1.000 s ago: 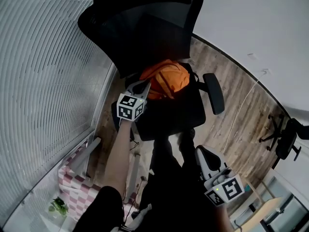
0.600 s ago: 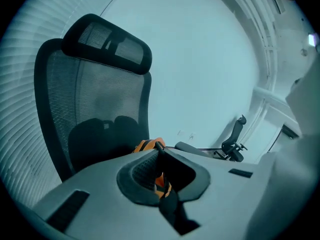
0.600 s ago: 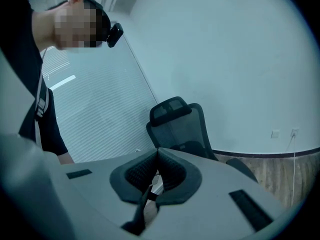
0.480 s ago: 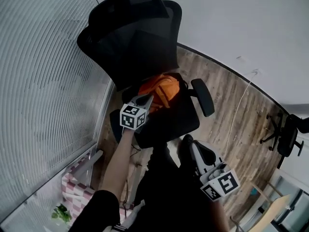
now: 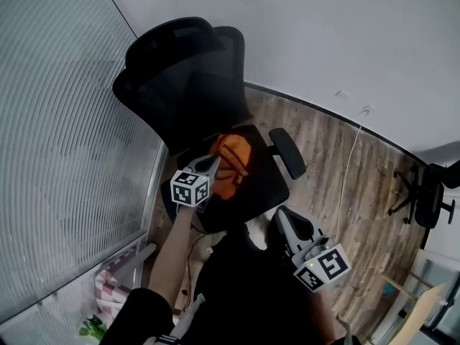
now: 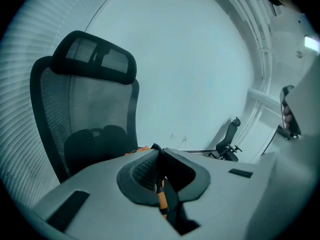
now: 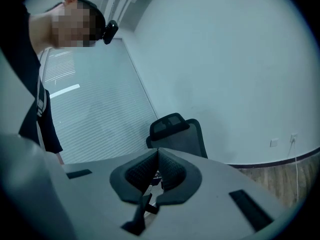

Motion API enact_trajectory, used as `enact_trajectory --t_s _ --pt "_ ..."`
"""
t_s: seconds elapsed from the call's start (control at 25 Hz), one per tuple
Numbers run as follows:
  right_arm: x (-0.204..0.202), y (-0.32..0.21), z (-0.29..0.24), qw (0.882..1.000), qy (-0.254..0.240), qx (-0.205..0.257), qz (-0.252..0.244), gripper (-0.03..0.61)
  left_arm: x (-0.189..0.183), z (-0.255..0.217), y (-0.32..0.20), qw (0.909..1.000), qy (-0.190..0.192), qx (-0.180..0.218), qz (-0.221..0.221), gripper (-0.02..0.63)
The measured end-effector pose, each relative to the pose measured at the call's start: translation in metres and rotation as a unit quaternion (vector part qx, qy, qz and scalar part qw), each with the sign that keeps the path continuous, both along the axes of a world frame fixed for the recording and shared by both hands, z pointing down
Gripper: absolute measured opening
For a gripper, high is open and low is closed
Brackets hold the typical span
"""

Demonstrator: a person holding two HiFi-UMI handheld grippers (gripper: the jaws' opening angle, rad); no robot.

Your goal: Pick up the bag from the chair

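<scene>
Left gripper view shows left claw (image 6: 159,153) pinching the bag (image 5: 232,162); right claw (image 7: 158,153) clenched.

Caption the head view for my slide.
Left gripper grips the orange bag at the black chair; right gripper hangs shut.

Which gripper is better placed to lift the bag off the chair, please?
Left. The left gripper is at the chair, jaws shut on the strap of the orange bag; the right gripper hangs low beside the person, shut on nothing.
</scene>
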State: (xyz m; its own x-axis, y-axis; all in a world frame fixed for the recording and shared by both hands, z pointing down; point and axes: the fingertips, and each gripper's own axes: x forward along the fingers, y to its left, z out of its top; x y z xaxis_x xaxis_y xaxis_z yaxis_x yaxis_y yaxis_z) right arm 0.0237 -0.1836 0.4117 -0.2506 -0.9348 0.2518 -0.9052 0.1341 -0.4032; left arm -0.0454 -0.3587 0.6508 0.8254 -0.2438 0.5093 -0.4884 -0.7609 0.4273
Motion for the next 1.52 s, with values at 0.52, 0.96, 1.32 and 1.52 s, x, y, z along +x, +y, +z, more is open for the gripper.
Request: enact_trajectory --t_s 0.52,0.96,1.32,1.52 --pt "0.026 0.038 -0.015 0.998 -0.022 0.048 -0.021 0.018 0.006 -0.099 0.06 0.996 0.061 0.059 -0.028 0.043" --pt "0.093 0.087 -0.032 0.995 -0.042 0.07 -0.049 0.018 0.036 -0.176 0.128 0.9835 0.1 0.122 -0.089 0.041" --pt "0.138 0.127 -0.027 0.99 -0.06 0.065 -0.111 0.018 0.062 -0.227 0.204 0.9685 0.096 0.193 -0.124 0.041" --pt "0.153 0.148 -0.024 0.984 -0.063 0.058 -0.154 0.018 0.071 -0.234 0.249 0.9615 0.072 0.219 -0.149 0.042"
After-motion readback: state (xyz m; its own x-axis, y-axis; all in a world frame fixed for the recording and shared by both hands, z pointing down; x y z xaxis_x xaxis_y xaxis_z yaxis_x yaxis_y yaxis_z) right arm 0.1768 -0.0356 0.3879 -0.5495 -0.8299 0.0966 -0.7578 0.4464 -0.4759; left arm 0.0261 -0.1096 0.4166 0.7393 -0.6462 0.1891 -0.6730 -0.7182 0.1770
